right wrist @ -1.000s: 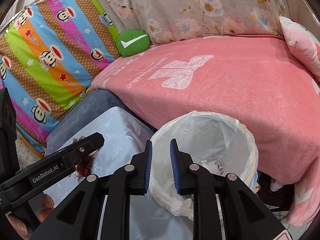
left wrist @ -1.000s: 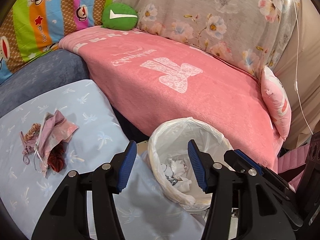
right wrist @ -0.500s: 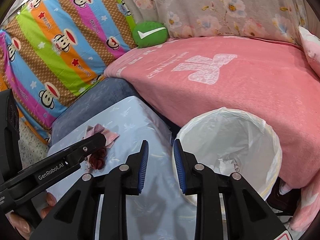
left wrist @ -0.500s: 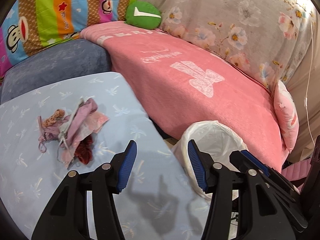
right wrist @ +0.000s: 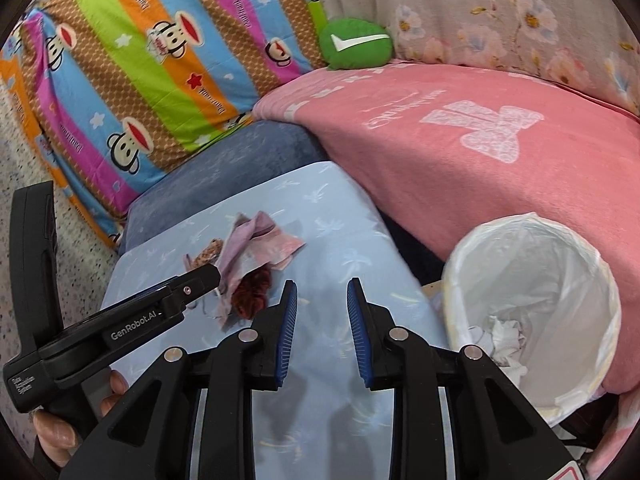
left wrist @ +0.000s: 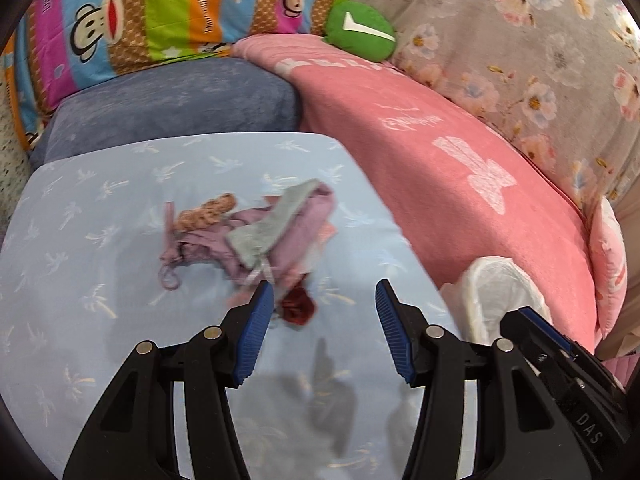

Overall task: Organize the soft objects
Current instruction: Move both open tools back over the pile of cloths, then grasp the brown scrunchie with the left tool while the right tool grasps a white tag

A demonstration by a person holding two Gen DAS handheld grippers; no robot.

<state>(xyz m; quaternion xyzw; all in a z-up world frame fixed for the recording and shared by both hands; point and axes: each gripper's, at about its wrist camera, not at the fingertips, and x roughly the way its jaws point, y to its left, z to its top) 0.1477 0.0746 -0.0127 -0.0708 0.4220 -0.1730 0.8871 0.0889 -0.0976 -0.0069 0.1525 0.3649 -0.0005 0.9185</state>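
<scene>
A small heap of soft things lies on the light blue table cover point(left wrist: 80, 280): lilac cloth point(left wrist: 280, 236) with a grey strip, a tan knitted piece point(left wrist: 208, 210), a pink scrap and a dark red scrunchie point(left wrist: 296, 308). My left gripper point(left wrist: 324, 328) hovers open just short of the heap, the scrunchie close to its left fingertip. In the right wrist view the same heap point(right wrist: 256, 248) and scrunchie point(right wrist: 252, 294) lie left of my right gripper point(right wrist: 322, 332), which stands open and empty over bare cover. The left gripper's finger point(right wrist: 192, 284) reaches in front of the heap there.
A white-lined bin point(right wrist: 536, 312) with crumpled paper stands right of the table. Behind are a pink blanket point(left wrist: 440, 152) on a sofa, a blue-grey cushion point(left wrist: 180, 100), a striped monkey-print cushion point(right wrist: 140, 60), a green round pillow point(left wrist: 360, 32) and a hand point(right wrist: 56, 432) holding the left tool.
Both grippers have swung left, from over the bin to over the blue cover near the heap. The right gripper's jaws have widened. The left jaws keep their gap.
</scene>
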